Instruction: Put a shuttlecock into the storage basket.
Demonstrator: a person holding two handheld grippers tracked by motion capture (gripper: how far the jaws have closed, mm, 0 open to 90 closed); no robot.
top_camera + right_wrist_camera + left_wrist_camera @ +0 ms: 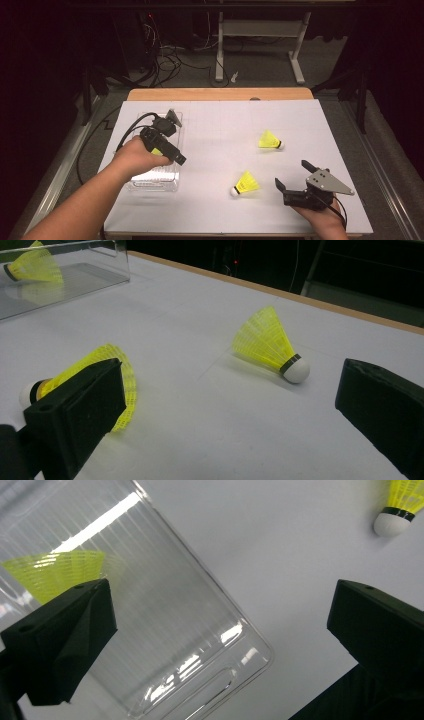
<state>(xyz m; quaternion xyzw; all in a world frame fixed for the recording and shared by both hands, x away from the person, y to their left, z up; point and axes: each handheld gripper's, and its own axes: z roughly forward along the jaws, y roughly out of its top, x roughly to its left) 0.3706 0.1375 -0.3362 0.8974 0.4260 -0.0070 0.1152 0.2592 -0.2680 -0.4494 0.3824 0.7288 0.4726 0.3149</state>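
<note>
The left hand-held gripper (176,159) is held wide open over the clear box (172,184), one shuttlecock (55,572) inside. The right hand-held gripper (291,175), also wide, is just right of the nearest shuttlecock (245,184); another (270,141) lies beyond.

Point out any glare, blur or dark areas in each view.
High view: room beyond the table is dark. Left gripper view: bright glare streaks on the clear box, near jaw soft. Right gripper view: near shuttlecock slightly blurred behind the jaw, far shuttlecock sharper.
</note>
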